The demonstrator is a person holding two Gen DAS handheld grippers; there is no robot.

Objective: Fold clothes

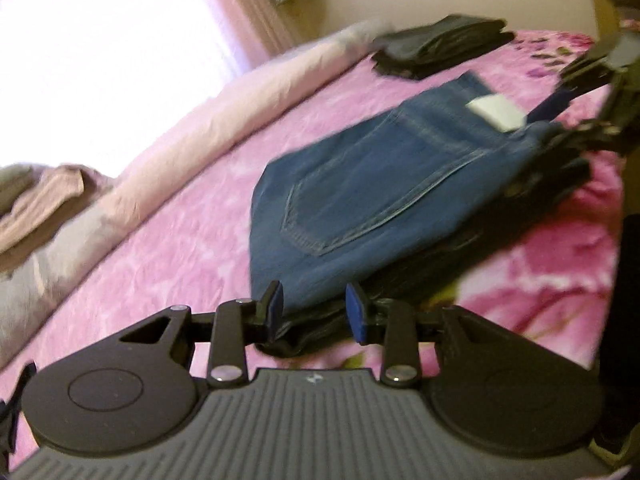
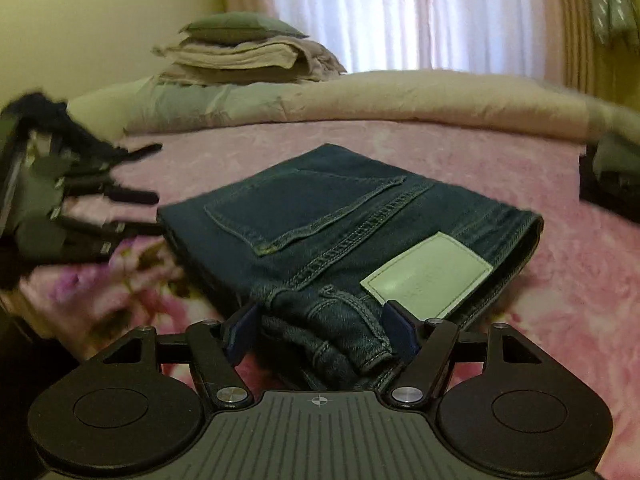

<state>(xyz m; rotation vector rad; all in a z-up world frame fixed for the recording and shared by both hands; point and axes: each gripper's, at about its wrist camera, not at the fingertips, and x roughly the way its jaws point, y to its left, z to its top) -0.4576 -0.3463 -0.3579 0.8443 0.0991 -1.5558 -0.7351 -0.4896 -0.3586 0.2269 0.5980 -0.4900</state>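
Folded jeans [image 2: 344, 220] are lying on the pink bed [image 2: 540, 300]. The left gripper [image 1: 316, 312] is sitting at one end, fingers [image 1: 357, 312] parted and released around the fold's edge. The right gripper [image 2: 324, 332] is sitting at the waistband end, fingers [image 2: 400, 330] spread wide, gripping nothing. Dark folded clothes [image 1: 440, 46] are lying beyond.
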